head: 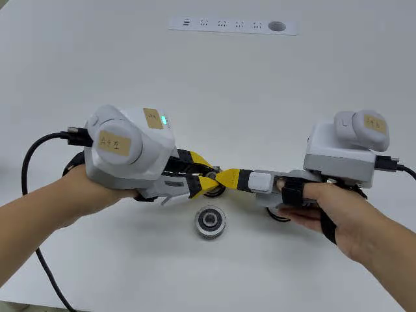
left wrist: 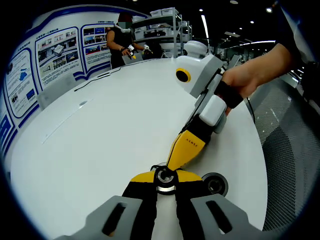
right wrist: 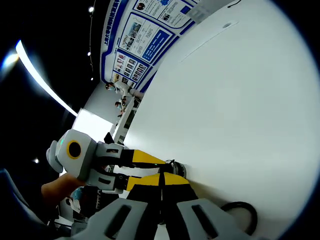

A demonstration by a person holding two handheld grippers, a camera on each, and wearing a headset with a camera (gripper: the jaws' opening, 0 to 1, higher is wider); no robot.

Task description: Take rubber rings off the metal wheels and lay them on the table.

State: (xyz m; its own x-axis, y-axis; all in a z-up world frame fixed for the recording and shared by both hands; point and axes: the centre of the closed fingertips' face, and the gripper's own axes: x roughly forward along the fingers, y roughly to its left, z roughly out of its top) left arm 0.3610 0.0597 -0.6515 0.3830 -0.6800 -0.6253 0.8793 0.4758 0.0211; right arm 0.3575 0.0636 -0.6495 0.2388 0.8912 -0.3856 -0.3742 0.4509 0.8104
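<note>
My left gripper (head: 208,183) is shut on a small metal wheel (left wrist: 165,178), held just above the white table (head: 214,91). My right gripper (head: 225,177) comes in from the right, and its yellow jaws meet the wheel's rim. In the right gripper view its jaws (right wrist: 161,181) are pressed together at the wheel's black rubber ring (right wrist: 174,164). A second metal wheel (head: 211,222) with its ring on stands on the table just below the jaws, also in the left gripper view (left wrist: 216,184). A loose black ring (right wrist: 240,212) lies on the table under the right gripper.
A white power strip (head: 233,25) lies at the table's far edge. A black cable (head: 29,169) trails from the left gripper off the near left. People (left wrist: 122,40) stand at shelves far beyond the table.
</note>
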